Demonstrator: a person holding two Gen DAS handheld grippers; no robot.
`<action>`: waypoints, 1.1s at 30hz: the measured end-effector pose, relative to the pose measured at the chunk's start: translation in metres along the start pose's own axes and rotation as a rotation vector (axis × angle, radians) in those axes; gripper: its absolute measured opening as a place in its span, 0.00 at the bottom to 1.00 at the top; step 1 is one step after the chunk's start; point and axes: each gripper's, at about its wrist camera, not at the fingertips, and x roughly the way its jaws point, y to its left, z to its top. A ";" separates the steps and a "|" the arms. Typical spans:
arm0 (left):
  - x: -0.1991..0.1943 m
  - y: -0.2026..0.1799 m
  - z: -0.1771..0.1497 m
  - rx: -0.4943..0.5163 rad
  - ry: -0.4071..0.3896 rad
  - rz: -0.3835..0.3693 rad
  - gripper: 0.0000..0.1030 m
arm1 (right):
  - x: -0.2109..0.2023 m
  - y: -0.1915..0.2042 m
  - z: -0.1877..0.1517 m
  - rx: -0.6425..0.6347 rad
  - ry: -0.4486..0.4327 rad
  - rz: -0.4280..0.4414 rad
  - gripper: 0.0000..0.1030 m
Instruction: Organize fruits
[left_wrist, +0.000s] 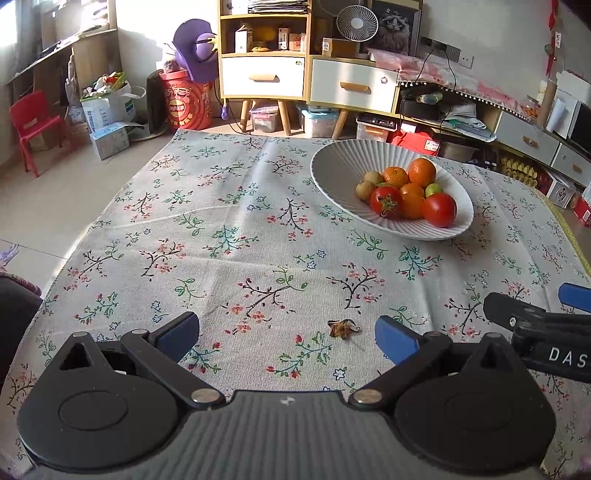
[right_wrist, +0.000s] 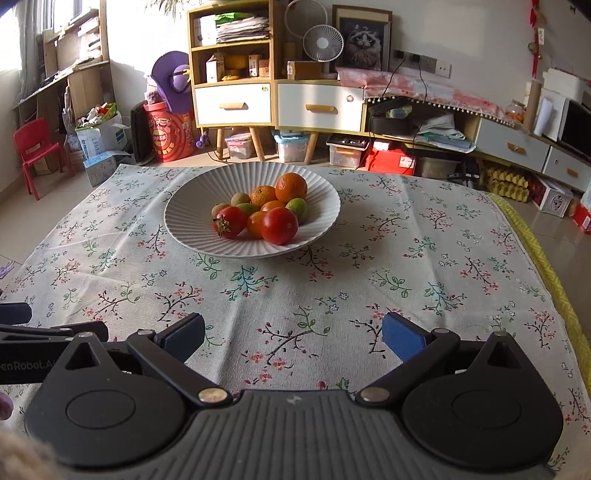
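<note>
A white ribbed bowl (left_wrist: 332, 170) (right_wrist: 184, 218) sits on the floral tablecloth and holds two red tomatoes (left_wrist: 439, 209) (right_wrist: 279, 225), several oranges (left_wrist: 422, 171) (right_wrist: 291, 187) and small green-brown fruits (left_wrist: 365, 191) (right_wrist: 297, 208). My left gripper (left_wrist: 287, 334) is open and empty, low over the cloth near the front edge, well short of the bowl. My right gripper (right_wrist: 293, 336) is open and empty, also near the front, facing the bowl. The right gripper's side shows at the right edge of the left wrist view (left_wrist: 539, 332).
A small dried calyx (left_wrist: 343, 328) lies on the cloth between the left fingers. The tablecloth (left_wrist: 221, 240) (right_wrist: 424, 258) covers the table; its edges drop to the floor. Cabinets, bins and a red chair (left_wrist: 33, 125) stand beyond.
</note>
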 end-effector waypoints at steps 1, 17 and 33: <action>0.000 0.000 0.000 -0.002 0.000 0.002 0.99 | 0.001 0.001 0.000 0.000 0.004 -0.004 0.99; 0.003 -0.004 -0.001 0.022 0.017 0.017 0.99 | 0.003 0.004 -0.002 -0.018 0.034 0.001 0.99; 0.000 -0.004 0.000 0.020 0.014 0.011 0.99 | 0.002 0.010 -0.002 -0.056 0.023 -0.011 0.99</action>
